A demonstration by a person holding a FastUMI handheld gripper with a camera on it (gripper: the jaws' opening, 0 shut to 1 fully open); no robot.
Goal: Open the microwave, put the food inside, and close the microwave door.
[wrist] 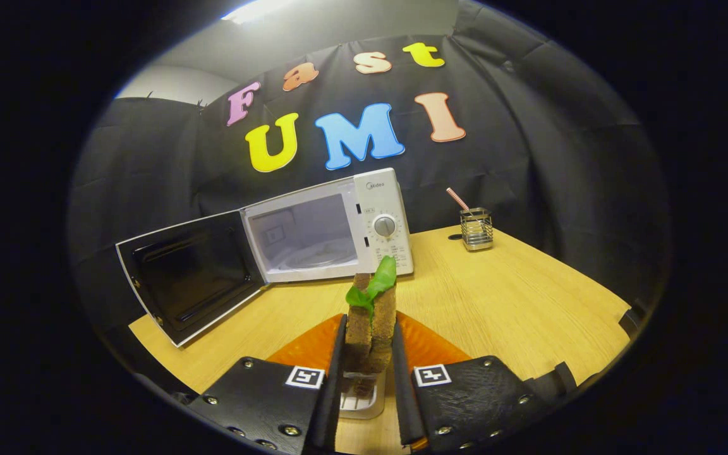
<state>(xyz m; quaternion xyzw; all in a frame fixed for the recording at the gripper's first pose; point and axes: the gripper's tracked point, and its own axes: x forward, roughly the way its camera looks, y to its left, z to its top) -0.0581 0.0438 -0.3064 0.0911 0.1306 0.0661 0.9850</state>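
Hand-held gripper (370, 370) fingers pressed from both sides on the brown toast sandwich with a green lettuce leaf (371, 316), held upright over an orange plate (430, 344) on the pale wooden desk (515, 303). Beyond them the white microwave (329, 227) stood with its dark-windowed door (190, 278) swung wide. Carrying the sandwich level, straight toward the cavity and clear of the door's edge, looked best.

We saw a light wooden table (515, 297). Beyond the fingers a white microwave (339, 227) stood on it, door (190, 278) swung open. An orange plate (430, 344) lay under the fingers. A wire holder (476, 229) stood farther off.
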